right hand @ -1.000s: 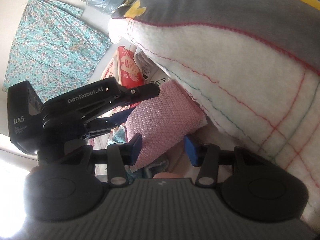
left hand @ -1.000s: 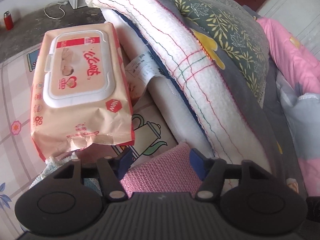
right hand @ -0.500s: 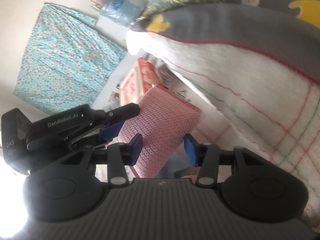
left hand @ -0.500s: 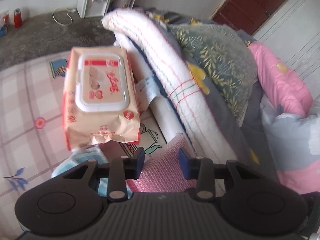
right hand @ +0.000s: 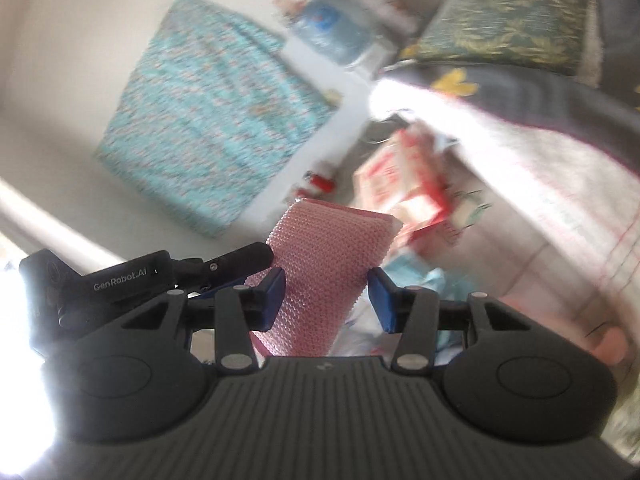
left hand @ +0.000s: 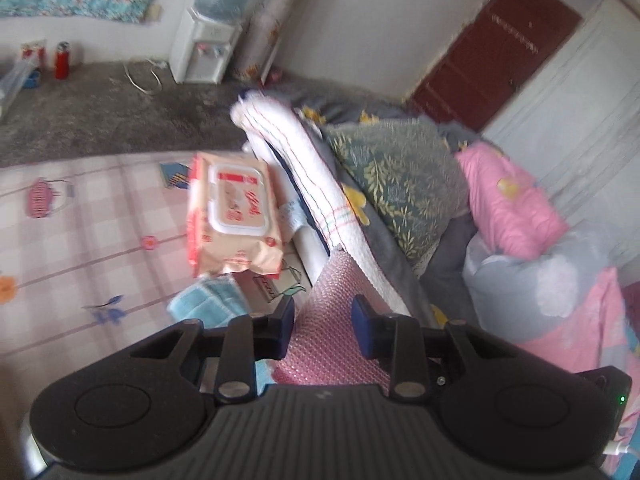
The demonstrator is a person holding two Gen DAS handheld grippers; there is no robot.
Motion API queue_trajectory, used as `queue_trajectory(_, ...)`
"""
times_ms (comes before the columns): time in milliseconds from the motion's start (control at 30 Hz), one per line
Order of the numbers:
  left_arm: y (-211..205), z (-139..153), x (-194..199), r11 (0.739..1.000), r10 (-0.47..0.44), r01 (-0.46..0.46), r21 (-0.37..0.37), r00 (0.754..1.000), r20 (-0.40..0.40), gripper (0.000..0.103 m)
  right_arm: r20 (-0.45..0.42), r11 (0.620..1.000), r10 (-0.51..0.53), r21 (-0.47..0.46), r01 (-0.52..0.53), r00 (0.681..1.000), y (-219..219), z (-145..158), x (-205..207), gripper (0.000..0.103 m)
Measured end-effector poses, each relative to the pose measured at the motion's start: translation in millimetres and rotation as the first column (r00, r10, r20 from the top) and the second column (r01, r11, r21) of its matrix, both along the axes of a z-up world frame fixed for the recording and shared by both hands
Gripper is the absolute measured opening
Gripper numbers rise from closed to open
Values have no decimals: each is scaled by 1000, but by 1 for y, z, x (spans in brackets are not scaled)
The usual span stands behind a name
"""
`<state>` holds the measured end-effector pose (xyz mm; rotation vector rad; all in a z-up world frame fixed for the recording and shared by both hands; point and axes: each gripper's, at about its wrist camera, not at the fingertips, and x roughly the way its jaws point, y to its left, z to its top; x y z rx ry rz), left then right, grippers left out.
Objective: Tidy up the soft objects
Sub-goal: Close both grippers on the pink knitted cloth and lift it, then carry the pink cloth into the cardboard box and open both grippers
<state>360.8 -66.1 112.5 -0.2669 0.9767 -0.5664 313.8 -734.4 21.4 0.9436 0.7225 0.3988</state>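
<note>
Bedding first: the folded white blanket point(left hand: 320, 184) and leaf-print pillow point(left hand: 396, 176) sit heaped along the bed's right side, the wipes pack point(left hand: 234, 216) and blue cloth point(left hand: 208, 300) lying on the checked sheet point(left hand: 100, 216). You seem mid-lift with the pink knitted cloth point(left hand: 332, 328), its long axis pointing away from both cameras. Your left gripper point(left hand: 323, 322) has just been closing and pinches it; your right gripper point(right hand: 326, 300) stands spread, only its left pad touching. Next, pick a landing spot.

Pink cloth point(left hand: 332, 332) now higher, off bed.
</note>
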Motion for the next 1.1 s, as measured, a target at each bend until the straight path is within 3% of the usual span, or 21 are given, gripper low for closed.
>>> queue_trajectory(233, 92, 35, -63, 989, 144, -141, -50, 987, 71, 32, 97, 984, 176, -8, -176, 980, 61, 55, -46, 46)
queue_trajectory(433, 187, 44, -115, 952, 306, -301, -62, 946, 107, 32, 116, 934, 356, -36, -354, 927, 150, 87, -77, 46)
queue_trajectory(567, 253, 42, -146, 904, 427, -423, -57, 896, 119, 32, 115, 878, 479, -59, -475, 870, 223, 103, -94, 46)
queue_trajectory(767, 343, 18, -172, 807, 590, -590, -29, 802, 91, 32, 32, 773, 635, -50, -633, 772, 335, 98, -105, 46)
queue_trajectory(967, 407, -17, -165, 723, 690, -691, 9, 722, 62, 31, -41, 694, 713, -97, -713, 700, 423, 86, -102, 46)
queue_trajectory(1100, 429, -43, -151, 685, 724, -726, 58, 688, 56, 34, -97, 650, 740, -150, -745, 665, 472, 70, -87, 46)
